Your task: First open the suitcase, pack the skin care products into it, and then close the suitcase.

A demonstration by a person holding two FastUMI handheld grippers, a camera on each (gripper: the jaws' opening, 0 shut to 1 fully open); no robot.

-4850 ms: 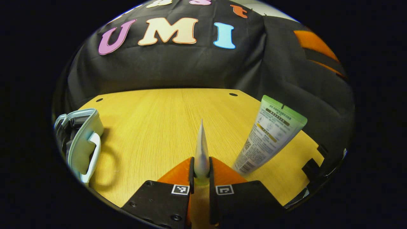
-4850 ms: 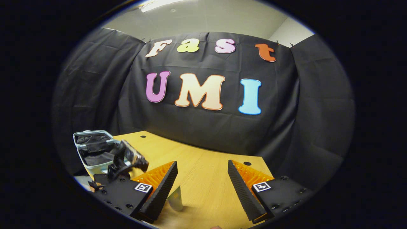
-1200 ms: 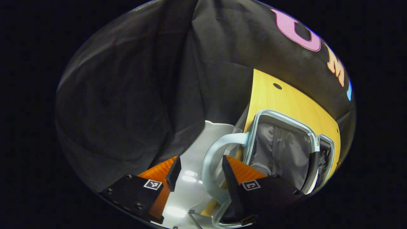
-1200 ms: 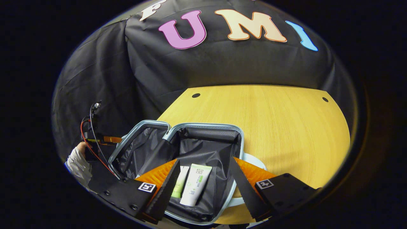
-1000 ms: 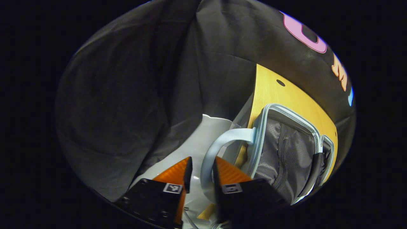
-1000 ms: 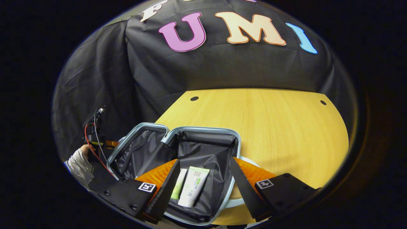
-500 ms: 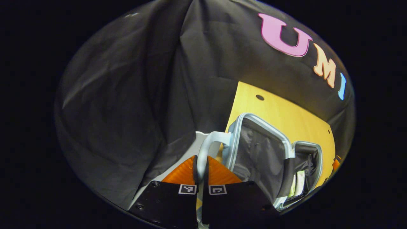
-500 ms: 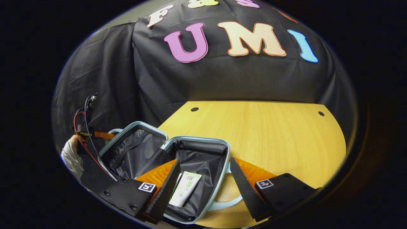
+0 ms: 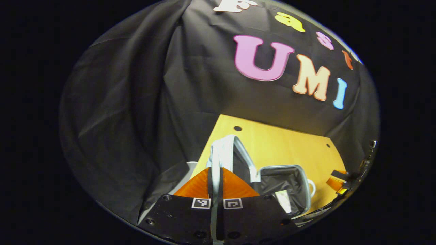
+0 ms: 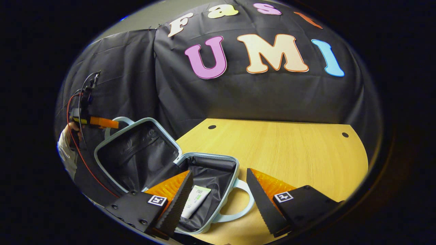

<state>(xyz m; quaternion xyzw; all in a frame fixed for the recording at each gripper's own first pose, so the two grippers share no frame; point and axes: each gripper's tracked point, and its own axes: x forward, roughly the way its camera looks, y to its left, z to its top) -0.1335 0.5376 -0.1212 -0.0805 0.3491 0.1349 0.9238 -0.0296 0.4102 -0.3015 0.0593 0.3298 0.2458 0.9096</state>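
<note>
Left gripper clamps the handle of the half-raised suitcase lid.

The left gripper (image 9: 215,180) has both fingers pressed on the lid handle (image 9: 214,160), holding the lid (image 10: 136,153) tilted up over the open suitcase (image 10: 204,163) on the wooden table (image 10: 289,153). A skin care tube (image 10: 196,200) lies in the lower half, just beyond the right gripper (image 10: 218,197), whose fingers stand wide apart above the front handle (image 10: 238,204).

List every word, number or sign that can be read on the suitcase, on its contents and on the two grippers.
Tube in the suitcase: printed label, too small and blurred to read.
Left gripper, shut on the suitcase handle: square coded markers, no words.
Right gripper, open: markers of the same kind, no words.
Suitcase shell and lining: no text seen.
</note>
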